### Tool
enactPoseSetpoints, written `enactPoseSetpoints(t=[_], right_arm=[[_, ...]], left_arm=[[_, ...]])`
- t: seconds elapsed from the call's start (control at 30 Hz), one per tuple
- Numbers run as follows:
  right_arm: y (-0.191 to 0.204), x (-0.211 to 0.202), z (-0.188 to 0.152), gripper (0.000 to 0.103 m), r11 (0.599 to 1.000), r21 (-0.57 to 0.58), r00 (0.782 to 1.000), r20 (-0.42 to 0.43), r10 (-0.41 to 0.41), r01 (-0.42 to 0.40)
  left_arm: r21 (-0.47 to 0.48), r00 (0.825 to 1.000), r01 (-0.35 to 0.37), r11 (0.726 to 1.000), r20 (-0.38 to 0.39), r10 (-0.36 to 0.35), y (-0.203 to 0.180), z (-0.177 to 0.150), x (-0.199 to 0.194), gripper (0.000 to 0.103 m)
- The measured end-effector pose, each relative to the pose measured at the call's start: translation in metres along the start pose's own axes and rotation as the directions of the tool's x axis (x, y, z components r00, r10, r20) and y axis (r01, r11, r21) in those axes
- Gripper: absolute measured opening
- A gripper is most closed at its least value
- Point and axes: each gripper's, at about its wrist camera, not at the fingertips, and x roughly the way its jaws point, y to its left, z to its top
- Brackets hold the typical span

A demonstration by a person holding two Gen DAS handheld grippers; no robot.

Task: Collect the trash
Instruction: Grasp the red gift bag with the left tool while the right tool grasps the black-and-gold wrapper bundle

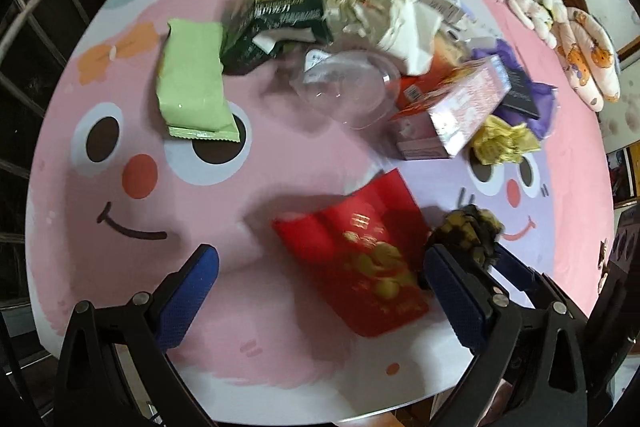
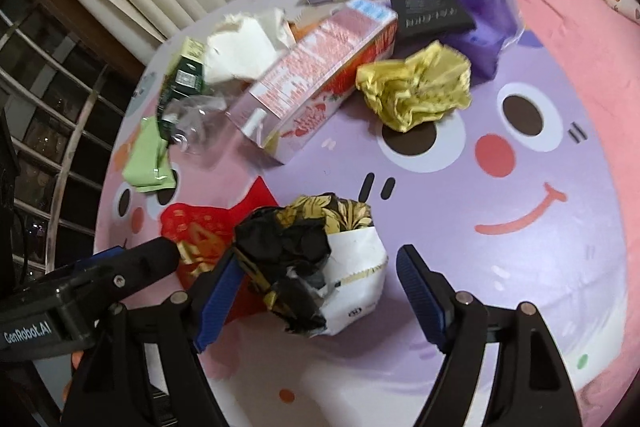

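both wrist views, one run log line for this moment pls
left gripper: open over red packet | right gripper: open around black-gold wrapper | rest of trash on table

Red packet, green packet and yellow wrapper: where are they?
Red packet [image 1: 360,251]: left wrist view, its middle.
Green packet [image 1: 192,79]: left wrist view, its flat face.
Yellow wrapper [image 2: 416,87]: right wrist view, its crumpled middle.

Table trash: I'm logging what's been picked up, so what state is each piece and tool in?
Left tool: open, around red packet.
Right tool: open, around black wrapper.
Red packet: flat.
Black wrapper: crumpled.
Yellow wrapper: crumpled.
Pink carton: lying down.
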Motion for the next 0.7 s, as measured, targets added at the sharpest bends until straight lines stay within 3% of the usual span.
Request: enactPoseSetpoints(t=[0.2, 0.3, 0.5, 0.57, 0.7], right_arm=[[-0.007, 0.006, -0.004, 0.074, 0.999, 0.028, 1.000, -0.014, 0.027, -0.027], [-0.010, 0.003, -0.008, 0.073, 0.999, 0.031, 1.000, -0.010, 0.022, -0.022], [-0.019, -0.005, -0.014, 0.072, 0.996, 0.075, 0.999, 0.009, 0.043, -0.044], [-0.022, -0.010, -0.015, 0.071, 0.996, 0.082, 0.999, 0.019, 0.046, -0.047], [-0.021, -0.021, -0.018, 0.071, 0.995, 0.080, 0.998, 0.042, 0.051, -0.054]], left_arm=[[-0.021, 0.997, 0.037, 0.999, -0.068, -0.039, 0.005, 0.005, 0.025, 0.100], [-0.014, 0.994, 0.060, 0.998, -0.087, -0.061, 0.004, 0.002, 0.031, 0.092], [0.009, 0.992, 0.075, 0.997, -0.105, -0.074, -0.003, -0.002, 0.038, 0.053], [0.024, 0.992, 0.083, 0.996, -0.102, -0.080, -0.006, -0.005, 0.036, 0.031], [0.068, 0.996, 0.067, 0.995, -0.060, -0.063, -0.014, -0.010, 0.024, 0.023]])
